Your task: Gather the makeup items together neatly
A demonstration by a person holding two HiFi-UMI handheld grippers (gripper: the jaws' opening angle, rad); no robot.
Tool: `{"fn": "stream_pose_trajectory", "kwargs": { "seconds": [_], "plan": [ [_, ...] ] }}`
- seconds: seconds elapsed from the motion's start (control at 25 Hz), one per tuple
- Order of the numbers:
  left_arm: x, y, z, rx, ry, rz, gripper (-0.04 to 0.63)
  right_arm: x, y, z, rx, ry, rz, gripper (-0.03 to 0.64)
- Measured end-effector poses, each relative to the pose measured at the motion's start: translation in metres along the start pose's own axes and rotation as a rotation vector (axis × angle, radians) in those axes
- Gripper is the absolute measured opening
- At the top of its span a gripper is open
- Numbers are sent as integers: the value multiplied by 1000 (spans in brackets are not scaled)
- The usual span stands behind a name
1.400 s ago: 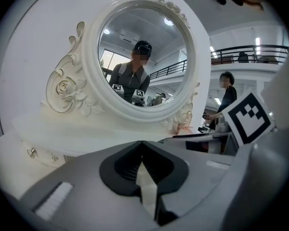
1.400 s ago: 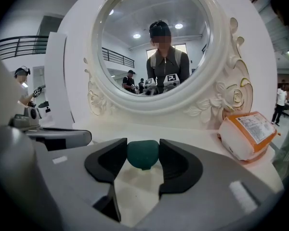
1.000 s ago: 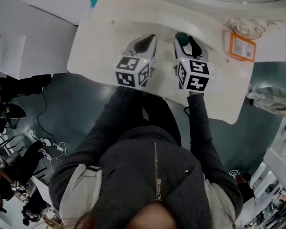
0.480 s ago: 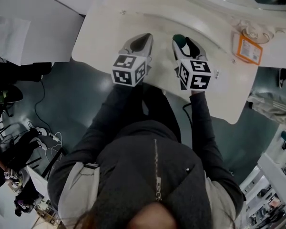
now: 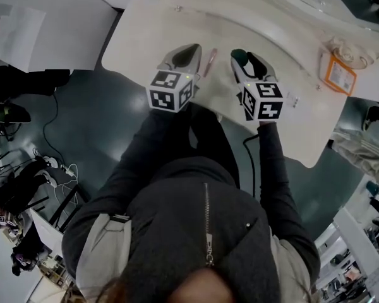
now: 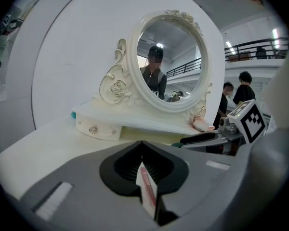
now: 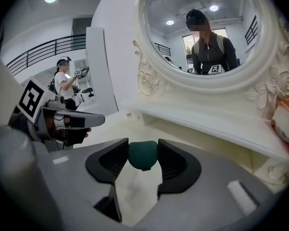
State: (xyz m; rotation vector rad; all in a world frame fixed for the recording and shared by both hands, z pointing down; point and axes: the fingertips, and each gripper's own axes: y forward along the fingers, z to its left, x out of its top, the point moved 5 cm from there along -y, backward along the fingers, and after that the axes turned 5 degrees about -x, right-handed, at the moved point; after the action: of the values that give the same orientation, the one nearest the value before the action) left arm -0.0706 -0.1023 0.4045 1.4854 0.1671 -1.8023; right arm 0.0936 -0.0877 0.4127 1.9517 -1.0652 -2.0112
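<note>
My right gripper (image 5: 245, 59) (image 7: 143, 154) is shut on a dark green rounded makeup sponge (image 7: 143, 155), both pads pressed on its sides; the sponge (image 5: 239, 53) peeks out at the tips in the head view. My left gripper (image 5: 184, 57) (image 6: 142, 145) hovers just to its left with its jaw tips touching. A thin pink stick (image 5: 210, 62) lies on the white vanity table (image 5: 145, 36) beside that gripper's right finger. In the left gripper view the pink stick (image 6: 147, 186) shows through the slit behind the closed tips; whether it is clamped I cannot tell.
An orange packet (image 5: 338, 74) (image 7: 284, 124) sits at the right on the mirror's low shelf. The ornate oval mirror (image 6: 171, 57) and its small knobbed drawer (image 6: 98, 129) stand at the back. A teal item (image 6: 73, 114) lies at the shelf's left end. The table's near edge runs under both marker cubes.
Both grippers have shifted left along the table, away from the orange packet, and sunk slightly. The pink stick beside the left gripper has come into sight.
</note>
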Motion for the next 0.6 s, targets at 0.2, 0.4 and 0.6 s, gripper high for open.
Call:
{"fn": "stream_pose_trajectory", "kwargs": {
  "seconds": [0.2,0.4,0.6],
  "plan": [
    [-10,0,3,-1,-10,8,9,-7,0,4,58,-66,23,192],
    [-17,3,-1,-14,-11,20,9,-12,-2,5,111,-112,33,184],
    [-25,9,-6,-25,-14,28,9,-23,2,5,140,-134,54,178]
  ]
}}
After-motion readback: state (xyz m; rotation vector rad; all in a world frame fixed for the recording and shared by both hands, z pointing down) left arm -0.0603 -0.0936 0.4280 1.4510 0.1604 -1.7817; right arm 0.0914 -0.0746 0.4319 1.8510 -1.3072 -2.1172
